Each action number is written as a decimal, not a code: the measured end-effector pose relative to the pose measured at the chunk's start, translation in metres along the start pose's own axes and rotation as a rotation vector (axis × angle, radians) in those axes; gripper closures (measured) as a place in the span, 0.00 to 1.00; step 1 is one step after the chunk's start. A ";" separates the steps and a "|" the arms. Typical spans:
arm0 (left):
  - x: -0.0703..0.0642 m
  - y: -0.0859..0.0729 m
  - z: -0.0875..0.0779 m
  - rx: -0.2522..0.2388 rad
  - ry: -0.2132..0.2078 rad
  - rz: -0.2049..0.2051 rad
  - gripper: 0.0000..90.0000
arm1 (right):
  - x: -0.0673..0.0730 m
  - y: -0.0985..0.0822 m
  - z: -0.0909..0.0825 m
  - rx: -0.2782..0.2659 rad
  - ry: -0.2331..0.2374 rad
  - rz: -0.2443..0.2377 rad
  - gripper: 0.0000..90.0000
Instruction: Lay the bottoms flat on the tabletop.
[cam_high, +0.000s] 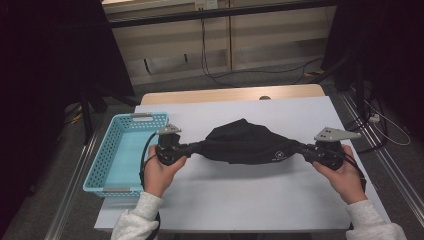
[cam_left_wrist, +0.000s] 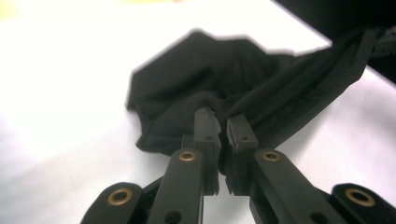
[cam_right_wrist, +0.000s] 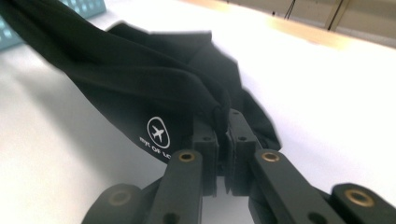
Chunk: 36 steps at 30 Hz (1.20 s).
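High view, soft crumpled black cloth (cam_high: 246, 144), perforated basket (cam_high: 114, 155)

A black cloth (cam_high: 247, 142), plain but for a small white print, is being shown against a white table (cam_high: 250, 200) cover; the print, a white circle around a white aeroplane with white lettering beneath, is being seen on the cloth's lower edge in the right gripper view. Black left tongs (cam_high: 197, 147) and black right tongs (cam_high: 302, 148), studded with brass-coloured rivets, are being seen at either end, each topped by a grey plate, the right plate dotted with red. A light blue basket (cam_high: 107, 155), patterned with rows of small holes, is being seen at the left. Pale grey sleeves (cam_high: 137, 220) are being worn. A light wood edge is being shown behind the white cover.
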<state>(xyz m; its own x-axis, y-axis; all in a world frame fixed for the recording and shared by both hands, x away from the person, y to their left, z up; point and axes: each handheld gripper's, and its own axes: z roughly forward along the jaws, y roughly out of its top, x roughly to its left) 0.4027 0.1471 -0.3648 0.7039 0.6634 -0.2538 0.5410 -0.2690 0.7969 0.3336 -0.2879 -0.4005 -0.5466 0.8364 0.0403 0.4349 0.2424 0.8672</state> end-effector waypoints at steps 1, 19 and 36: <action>0.000 0.005 -0.002 -0.006 0.003 0.006 0.95 | -0.001 0.004 -0.001 -0.015 0.004 0.008 0.95; 0.019 0.030 0.016 -0.003 0.016 -0.040 0.95 | -0.016 0.027 0.009 -0.026 0.001 0.042 0.95; 0.032 0.048 0.035 0.014 0.018 -0.069 0.95 | -0.031 0.026 0.027 -0.003 -0.011 0.070 0.95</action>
<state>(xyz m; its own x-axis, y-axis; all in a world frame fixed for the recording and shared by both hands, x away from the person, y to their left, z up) 0.4666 0.1312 -0.3539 0.6566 0.6929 -0.2979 0.5942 -0.2319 0.7702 0.3808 -0.2945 -0.3924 -0.5075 0.8563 0.0954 0.4692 0.1819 0.8641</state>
